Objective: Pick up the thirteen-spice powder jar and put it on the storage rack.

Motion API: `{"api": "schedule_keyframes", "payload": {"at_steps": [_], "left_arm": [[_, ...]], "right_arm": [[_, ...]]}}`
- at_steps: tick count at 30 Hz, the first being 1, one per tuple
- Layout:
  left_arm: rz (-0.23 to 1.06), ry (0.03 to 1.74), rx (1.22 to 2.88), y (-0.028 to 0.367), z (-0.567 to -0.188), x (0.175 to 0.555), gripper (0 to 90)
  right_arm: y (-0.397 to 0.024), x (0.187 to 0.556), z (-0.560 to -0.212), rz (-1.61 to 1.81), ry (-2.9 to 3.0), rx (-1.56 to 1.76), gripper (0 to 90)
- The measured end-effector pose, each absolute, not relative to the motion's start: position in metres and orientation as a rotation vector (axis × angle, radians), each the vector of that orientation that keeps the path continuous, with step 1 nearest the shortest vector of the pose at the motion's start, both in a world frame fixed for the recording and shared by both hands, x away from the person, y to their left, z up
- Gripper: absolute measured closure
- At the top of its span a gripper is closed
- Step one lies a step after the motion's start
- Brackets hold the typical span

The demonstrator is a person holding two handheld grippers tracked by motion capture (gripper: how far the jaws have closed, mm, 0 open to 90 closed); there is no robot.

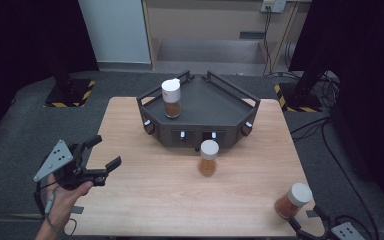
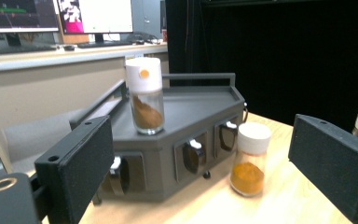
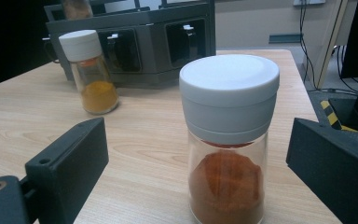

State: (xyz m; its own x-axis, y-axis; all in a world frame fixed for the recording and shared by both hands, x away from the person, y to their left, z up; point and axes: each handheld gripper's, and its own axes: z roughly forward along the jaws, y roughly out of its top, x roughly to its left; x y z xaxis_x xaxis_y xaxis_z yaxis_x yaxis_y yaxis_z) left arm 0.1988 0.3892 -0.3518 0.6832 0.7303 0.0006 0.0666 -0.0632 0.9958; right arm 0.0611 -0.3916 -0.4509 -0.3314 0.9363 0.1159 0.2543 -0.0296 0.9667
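Note:
Three white-capped glass spice jars are out. One with brown powder (image 1: 171, 98) (image 2: 145, 95) stands on the dark grey rack (image 1: 215, 102) (image 2: 191, 109). One with yellow-orange powder (image 1: 208, 157) (image 2: 251, 158) (image 3: 89, 72) is on the table just in front of the rack. A third with red-orange powder (image 1: 293, 200) (image 3: 228, 140) stands near the table's front right corner. My right gripper (image 1: 307, 217) (image 3: 196, 140) is open, its jaws on either side of that third jar without touching it. Over the table's left edge a hand holds my left gripper (image 1: 105, 151) (image 2: 198, 140) open and empty, pointing at the rack.
The wooden table (image 1: 150, 200) stands on grey carpet. The rack (image 3: 144, 28) has raised rails and several slots with small knobs along its front. Black stands with yellow-striped bases (image 1: 70, 92) flank the table's far corners. Cables (image 1: 330, 130) lie on the floor at right.

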Motion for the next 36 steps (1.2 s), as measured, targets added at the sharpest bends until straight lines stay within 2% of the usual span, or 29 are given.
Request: {"api": "schedule_keyframes", "payload": {"at_steps": [20, 36], "left_arm": [[0.678, 0.793, 1.646, 0.393, -0.398, 0.166, 5.6], [0.665, 0.867, 1.644, 0.403, -0.421, 0.148, 5.4]], "right_arm": [[-0.391, 0.061, -0.451, 1.396, 1.627, 1.259, 5.8], [-0.391, 0.061, -0.451, 1.395, 1.632, 1.256, 5.8]]}}
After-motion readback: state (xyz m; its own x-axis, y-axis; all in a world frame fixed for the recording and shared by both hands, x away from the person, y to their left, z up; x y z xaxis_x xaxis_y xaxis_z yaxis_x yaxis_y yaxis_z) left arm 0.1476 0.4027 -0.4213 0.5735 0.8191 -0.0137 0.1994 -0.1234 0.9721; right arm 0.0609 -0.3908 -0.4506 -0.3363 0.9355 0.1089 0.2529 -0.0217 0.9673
